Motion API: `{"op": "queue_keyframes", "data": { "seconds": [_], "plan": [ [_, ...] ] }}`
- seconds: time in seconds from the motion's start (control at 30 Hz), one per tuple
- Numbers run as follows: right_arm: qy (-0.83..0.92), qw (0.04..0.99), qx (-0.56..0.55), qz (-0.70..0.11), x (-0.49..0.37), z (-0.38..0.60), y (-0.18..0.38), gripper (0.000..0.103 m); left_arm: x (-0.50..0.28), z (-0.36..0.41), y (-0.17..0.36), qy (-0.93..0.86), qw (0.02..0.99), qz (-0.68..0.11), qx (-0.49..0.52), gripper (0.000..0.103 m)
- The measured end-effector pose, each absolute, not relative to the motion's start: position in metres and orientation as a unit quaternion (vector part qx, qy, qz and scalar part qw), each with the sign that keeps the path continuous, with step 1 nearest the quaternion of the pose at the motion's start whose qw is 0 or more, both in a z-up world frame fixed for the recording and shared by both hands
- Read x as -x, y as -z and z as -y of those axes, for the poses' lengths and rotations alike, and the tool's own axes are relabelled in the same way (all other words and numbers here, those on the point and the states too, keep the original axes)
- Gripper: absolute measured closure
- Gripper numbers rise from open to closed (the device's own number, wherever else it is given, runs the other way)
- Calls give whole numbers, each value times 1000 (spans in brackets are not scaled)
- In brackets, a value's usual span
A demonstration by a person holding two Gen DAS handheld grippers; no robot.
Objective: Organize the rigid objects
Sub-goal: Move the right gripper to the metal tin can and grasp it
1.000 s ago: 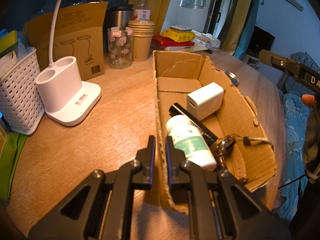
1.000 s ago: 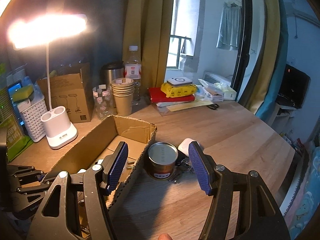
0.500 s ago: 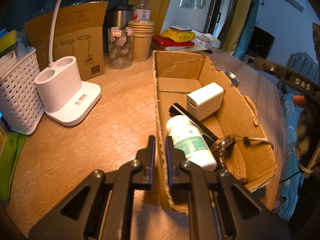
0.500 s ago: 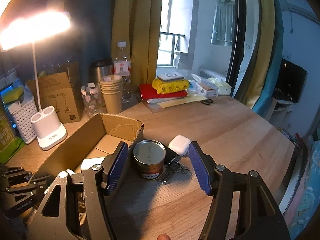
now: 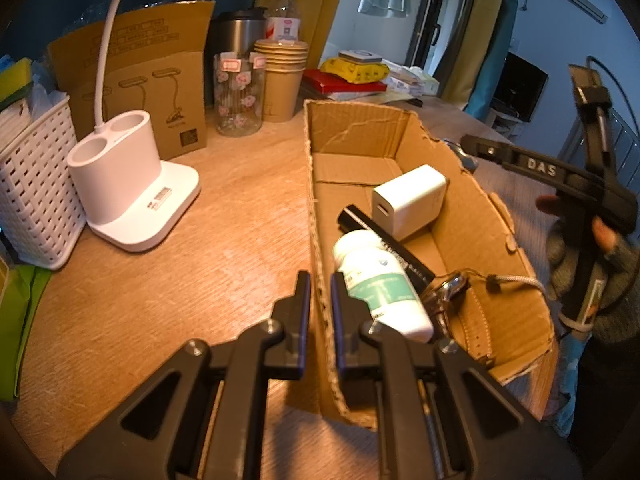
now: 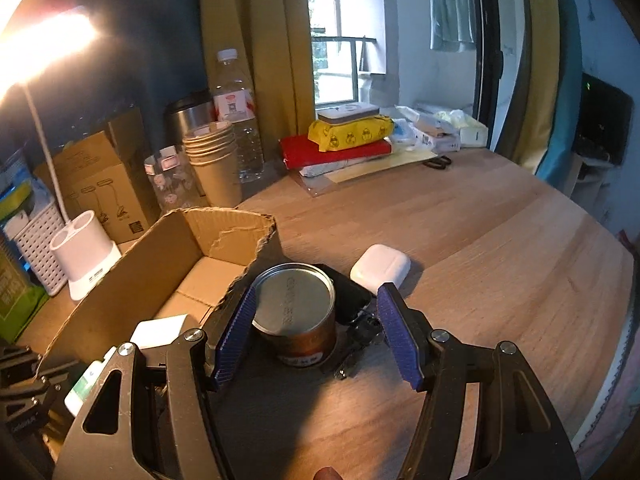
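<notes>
Left tongs (image 5: 320, 292): jaws closed on the near left wall of the cardboard box (image 5: 316, 240), one pad outside, one inside.

Right tongs (image 6: 316, 320): jaws standing wide, around the round tin (image 6: 296, 316). The left pad lies at or just off the tin's rim; contact cannot be told. The right pad is clear of it.

Round tin: upright on the wooden table (image 6: 480, 240), just outside the box's right wall, metal lid up, brown label band below. Shown only by the right wrist view.

Behind and right of the tin, right view only: a dark flat item (image 6: 348, 296), partly hidden, kind unclear; a white earbud case (image 6: 380, 266) just beyond it.

Box contents, clearest in the left view: white charger block (image 5: 408, 200) toward the far end; black stick-shaped item (image 5: 384, 244) leaning beneath it; white pill bottle (image 5: 380, 284) with green label lying on its side near the left wall; tan strap (image 5: 472, 320) and braided cord (image 5: 516, 280) at the near right.

Left view only: a gloved hand (image 5: 592, 264) at the right edge carrying the right tongs.

Left of the box: white lamp base (image 5: 132, 192), white lattice basket (image 5: 36, 192).
</notes>
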State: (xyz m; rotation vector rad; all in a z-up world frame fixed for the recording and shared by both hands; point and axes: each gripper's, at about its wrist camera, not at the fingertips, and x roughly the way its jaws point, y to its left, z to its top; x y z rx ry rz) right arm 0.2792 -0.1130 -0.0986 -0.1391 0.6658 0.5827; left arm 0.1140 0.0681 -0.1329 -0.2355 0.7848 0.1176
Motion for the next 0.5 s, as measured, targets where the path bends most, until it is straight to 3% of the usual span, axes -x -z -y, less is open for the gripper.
{"op": "queue_keyframes", "data": {
  "seconds": [0.5],
  "plan": [
    [-339,877,115,-319,-275,104,113,37,-115,-70,134,-55,916,-381,114,93]
  ]
}}
